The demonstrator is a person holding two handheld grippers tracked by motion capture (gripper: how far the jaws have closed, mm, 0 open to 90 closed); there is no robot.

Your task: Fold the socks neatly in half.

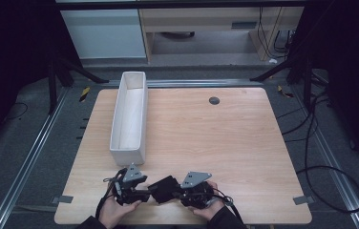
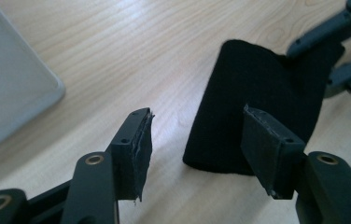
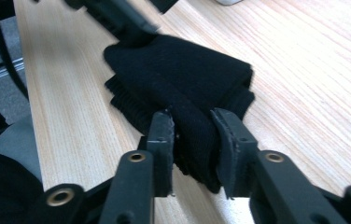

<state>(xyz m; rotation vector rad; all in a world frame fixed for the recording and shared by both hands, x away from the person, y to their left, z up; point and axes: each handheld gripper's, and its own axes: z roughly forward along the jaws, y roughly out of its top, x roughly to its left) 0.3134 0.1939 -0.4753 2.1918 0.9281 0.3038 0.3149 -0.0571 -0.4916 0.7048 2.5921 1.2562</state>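
cloth: folded black knit fabric piece (image 1: pixel 165 188), lying flat on the light wooden table (image 1: pixel 225 143), near the front edge, right btw the two hands

left hand-held gripper (image 2: pixel 194 140): jaws wide apart, nothing pinched. one pad sits over bare wood, the other hangs over the near end of the cloth; can't tell if that one touches it. In high view it's at (image 1: pixel 137 183), just left of the cloth

right hand-held gripper (image 3: pixel 193 140): pads on either side of a thick fold at the cloth's edge, fabric bulging up btw them and looks squeezed, so it's got hold of it, tho not clamped hard. In high view at (image 1: pixel 192 188), at the cloth's right end

box: long narrow white open-top bin (image 1: pixel 131 114), on the left half of the table, running front to back, near end just behind the left gripper, apart from the cloth

hands: person's hands (image 1: pixel 118 210) come in from the bottom edge, one on each gripper
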